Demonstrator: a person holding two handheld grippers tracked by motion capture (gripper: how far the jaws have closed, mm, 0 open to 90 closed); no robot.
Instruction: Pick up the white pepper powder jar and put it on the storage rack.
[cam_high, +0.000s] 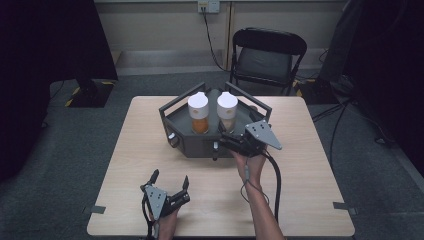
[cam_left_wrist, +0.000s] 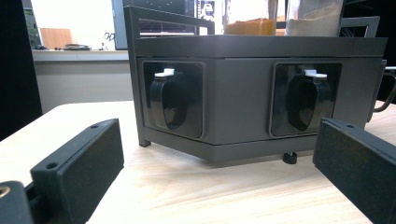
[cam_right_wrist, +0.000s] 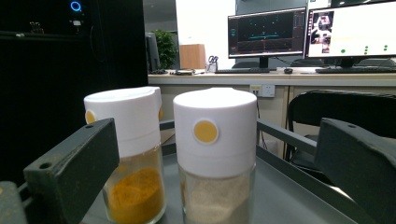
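Right hand-held gripper (cam_high: 227, 138), jaws apart, faces the upright pale-filled jar (cam_right_wrist: 215, 154) just beyond; left hand-held gripper (cam_high: 170, 180) waits open, nearer.

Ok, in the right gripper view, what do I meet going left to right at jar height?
Left jaw, then the jar of orange powder, then the jar of pale powder, then the right jaw, with the folding chair behind it.

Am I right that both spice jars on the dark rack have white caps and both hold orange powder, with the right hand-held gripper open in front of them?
Not quite: only the left jar holds orange powder; the right jar holds pale beige powder, as the right gripper view shows. Both caps are white, on the dark rack, with the right hand-held gripper open.
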